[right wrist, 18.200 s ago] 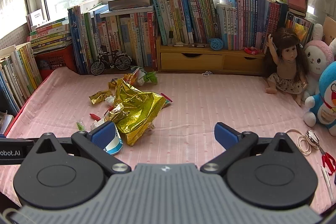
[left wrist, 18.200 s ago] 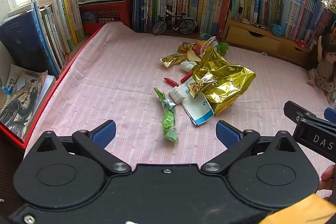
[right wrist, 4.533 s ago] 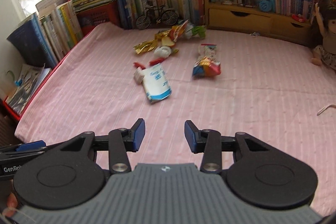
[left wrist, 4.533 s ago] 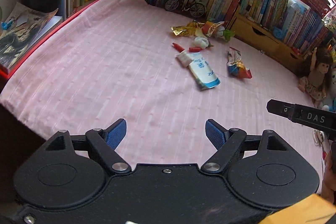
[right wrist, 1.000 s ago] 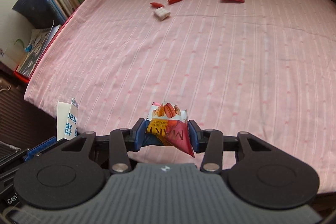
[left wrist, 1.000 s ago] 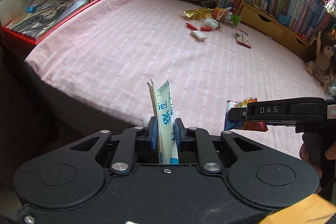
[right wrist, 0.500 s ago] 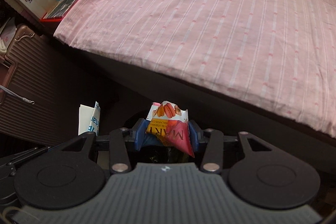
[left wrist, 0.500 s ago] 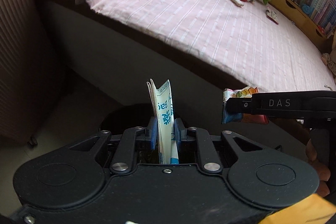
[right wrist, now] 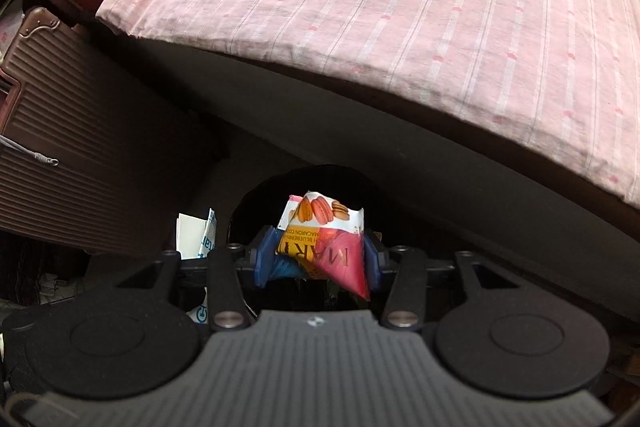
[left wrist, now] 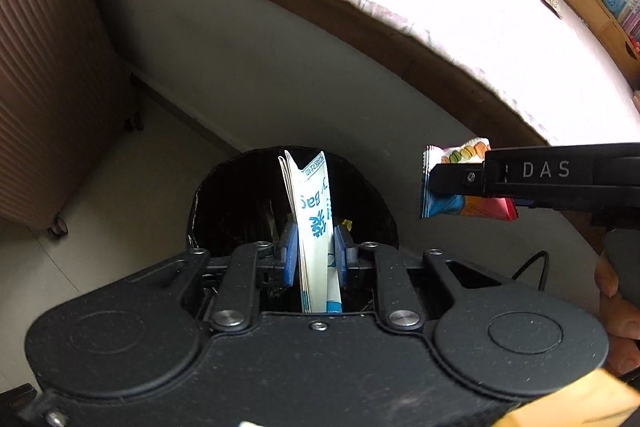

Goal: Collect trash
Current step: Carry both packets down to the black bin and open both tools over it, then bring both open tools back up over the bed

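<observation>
1. A ribbed suitcase (left wrist: pixel 44 75) stands at the far left.
2. The left gripper (left wrist: pixel 314 251) points down over a round black bin (left wrist: pixel 224 195); its jaws are opening, a flat white-and-blue packet (left wrist: pixel 314 223) between the pads.
3. The right gripper (right wrist: pixel 318 261) (jaws easing apart too) has a crinkled macaron wrapper (right wrist: pixel 324 235) between its blue pads.
4. Pink striped bedsheet (right wrist: pixel 400 7) behind.

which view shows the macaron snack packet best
The right wrist view: the macaron packet sits centred between the right gripper, print facing the camera. The left wrist view shows it side-on, partly hidden by the gripper.
</observation>
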`<action>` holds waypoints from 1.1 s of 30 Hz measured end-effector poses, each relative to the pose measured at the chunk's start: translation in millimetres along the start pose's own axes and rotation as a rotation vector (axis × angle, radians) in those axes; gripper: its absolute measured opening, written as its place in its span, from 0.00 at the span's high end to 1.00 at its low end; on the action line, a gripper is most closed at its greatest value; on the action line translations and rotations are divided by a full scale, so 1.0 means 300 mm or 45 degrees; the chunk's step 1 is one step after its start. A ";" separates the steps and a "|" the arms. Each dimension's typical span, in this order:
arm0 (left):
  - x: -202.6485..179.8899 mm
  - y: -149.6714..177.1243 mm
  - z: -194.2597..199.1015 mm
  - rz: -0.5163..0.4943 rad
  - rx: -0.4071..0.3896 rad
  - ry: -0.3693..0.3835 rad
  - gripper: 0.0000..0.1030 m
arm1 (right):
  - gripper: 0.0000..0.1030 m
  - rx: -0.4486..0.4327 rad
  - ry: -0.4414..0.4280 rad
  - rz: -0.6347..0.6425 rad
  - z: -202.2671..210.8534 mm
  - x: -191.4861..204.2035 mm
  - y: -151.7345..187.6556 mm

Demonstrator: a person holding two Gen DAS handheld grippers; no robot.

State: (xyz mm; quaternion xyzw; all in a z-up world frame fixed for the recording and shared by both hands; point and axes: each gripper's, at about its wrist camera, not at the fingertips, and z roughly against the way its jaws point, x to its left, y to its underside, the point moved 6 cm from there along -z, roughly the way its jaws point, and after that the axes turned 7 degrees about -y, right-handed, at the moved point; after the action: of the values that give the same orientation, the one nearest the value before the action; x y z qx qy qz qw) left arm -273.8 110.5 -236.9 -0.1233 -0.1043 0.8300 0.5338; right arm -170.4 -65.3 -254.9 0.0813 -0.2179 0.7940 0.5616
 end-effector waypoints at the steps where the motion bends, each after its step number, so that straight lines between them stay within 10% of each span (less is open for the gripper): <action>1: 0.001 -0.001 -0.006 -0.002 0.002 -0.005 0.79 | 0.50 0.002 -0.001 0.002 -0.007 0.003 -0.003; 24: 0.029 -0.063 -0.068 0.015 0.024 -0.023 0.23 | 0.33 0.005 0.009 -0.042 -0.052 -0.004 -0.045; 33: 0.004 -0.088 -0.065 -0.006 0.012 -0.011 0.22 | 0.33 -0.008 0.009 -0.059 -0.046 -0.007 -0.057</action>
State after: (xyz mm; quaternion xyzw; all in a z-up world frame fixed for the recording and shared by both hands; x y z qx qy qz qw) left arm -245.4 123.2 -247.5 -0.1169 -0.1032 0.8299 0.5357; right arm -152.2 -56.3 -263.7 0.0817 -0.2164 0.7803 0.5811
